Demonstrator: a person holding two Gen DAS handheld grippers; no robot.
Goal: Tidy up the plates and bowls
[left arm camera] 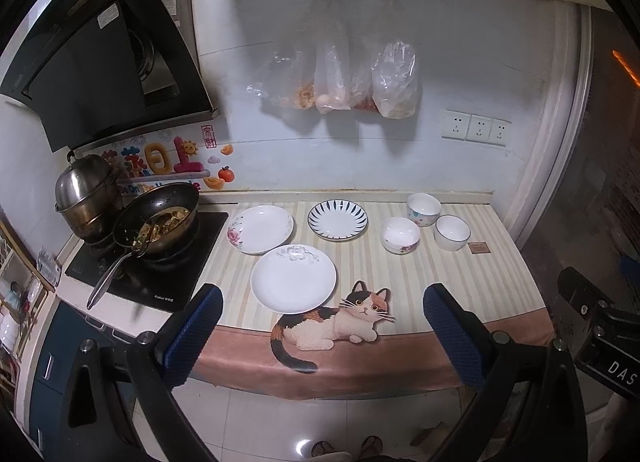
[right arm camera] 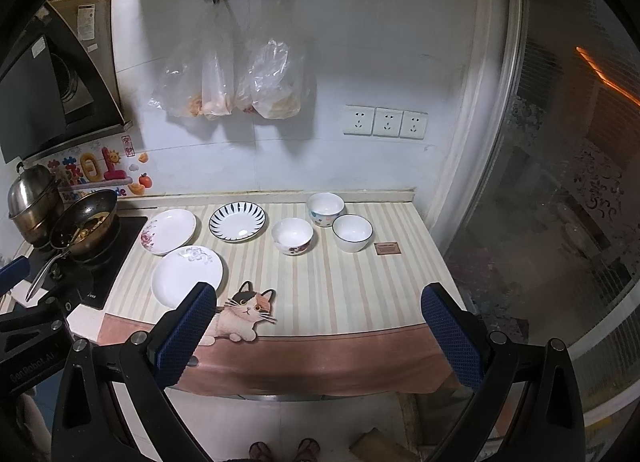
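On the striped worktop (left arm camera: 472,282) three plates (left arm camera: 293,278) lie left and three bowls (left arm camera: 400,235) right, all apart. My left claw (left arm camera: 322,336) and right claw (right arm camera: 318,336) hang spread, empty. I should pinch the nearest plate's rim gently and stack.

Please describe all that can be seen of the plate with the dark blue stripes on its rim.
The blue-striped plate is round and shallow, glossy white like glazed ceramic, with dark blue strokes radiating around its rim and a plain white centre. It looks empty and lies flat, right side up, on the striped mat near the back wall. A plate with pink flowers lies to its left, a white bowl to its right; it touches neither. Neither pair of tongs is near it.
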